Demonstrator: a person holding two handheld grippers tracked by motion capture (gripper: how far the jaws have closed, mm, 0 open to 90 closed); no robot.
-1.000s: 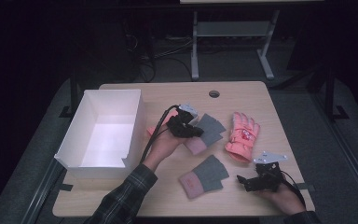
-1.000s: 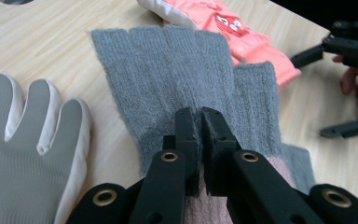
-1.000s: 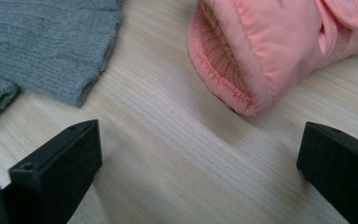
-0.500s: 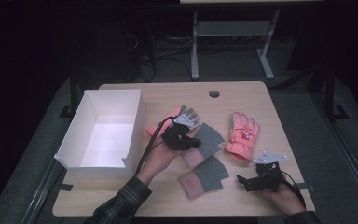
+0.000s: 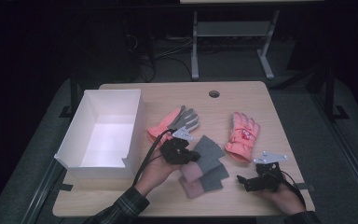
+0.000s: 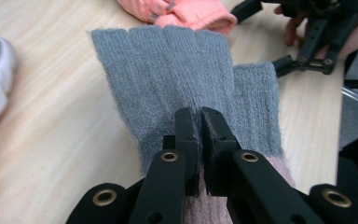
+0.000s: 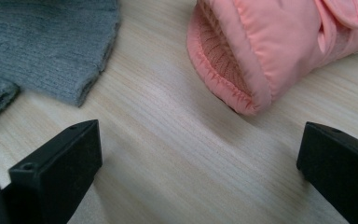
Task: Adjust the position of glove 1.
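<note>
Left gripper [image 6: 200,116], fingers clamped on grey knit glove [image 6: 186,70]; lift clear of counter [image 5: 242,100] before carrying toward white box [image 5: 103,135]; right gripper [image 5: 251,182], fingers apart, idle.

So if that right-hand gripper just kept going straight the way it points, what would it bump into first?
Most likely the cuff of the pink ski glove, which lies ahead between the open jaws of the right gripper. Bare tabletop comes before it, and the grey knit glove sits off to one side.
</note>
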